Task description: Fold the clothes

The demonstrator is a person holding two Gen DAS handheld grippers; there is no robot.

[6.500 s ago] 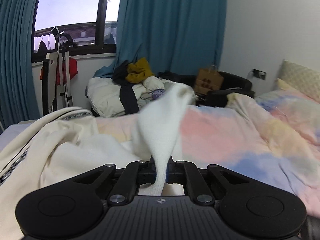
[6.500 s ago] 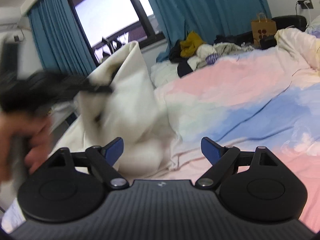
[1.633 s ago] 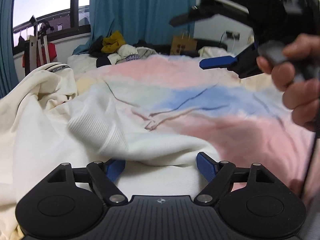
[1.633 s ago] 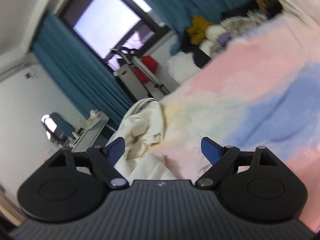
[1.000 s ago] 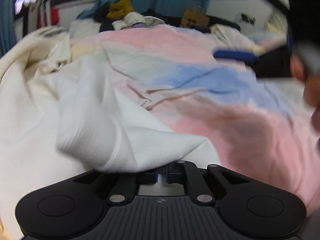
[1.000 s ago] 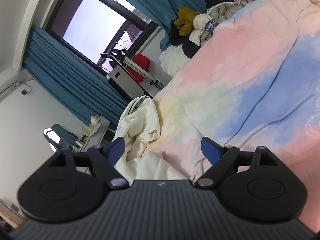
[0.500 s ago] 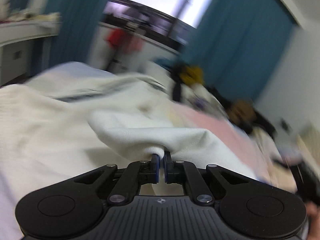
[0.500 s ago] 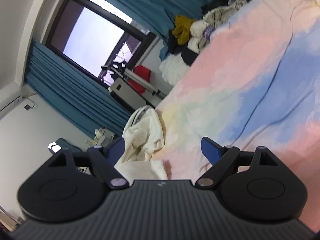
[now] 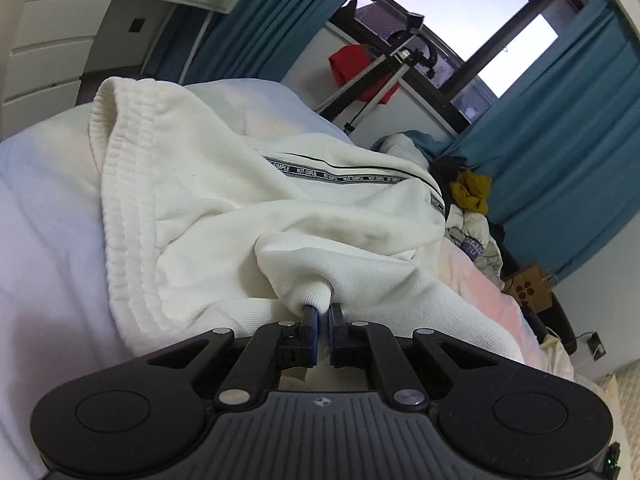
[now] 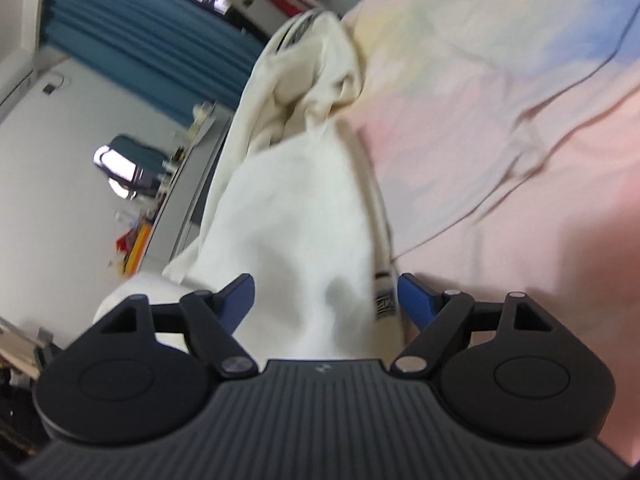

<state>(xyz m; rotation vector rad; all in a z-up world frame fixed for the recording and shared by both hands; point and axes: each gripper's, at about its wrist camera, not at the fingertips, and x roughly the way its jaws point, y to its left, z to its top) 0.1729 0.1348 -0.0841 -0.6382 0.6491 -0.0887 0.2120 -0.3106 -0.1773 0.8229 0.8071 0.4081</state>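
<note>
Pastel bedspread (image 10: 520, 92) covers the bed. Teal curtains (image 9: 560, 148) flank a dark-framed window (image 9: 460, 28). Brown paper bag (image 9: 530, 292) near clothing heap (image 9: 472, 208). White drawers (image 9: 52, 52) at left.

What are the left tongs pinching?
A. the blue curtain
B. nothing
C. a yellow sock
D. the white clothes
D. The left tongs are shut on a fold of the white clothes, which bunch up right at the tips.

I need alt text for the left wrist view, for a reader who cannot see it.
The left hand-held gripper is shut on a ribbed edge of a cream garment that lies bunched on a bed. A black printed stripe runs across the garment; behind it are teal curtains and a window.
</note>
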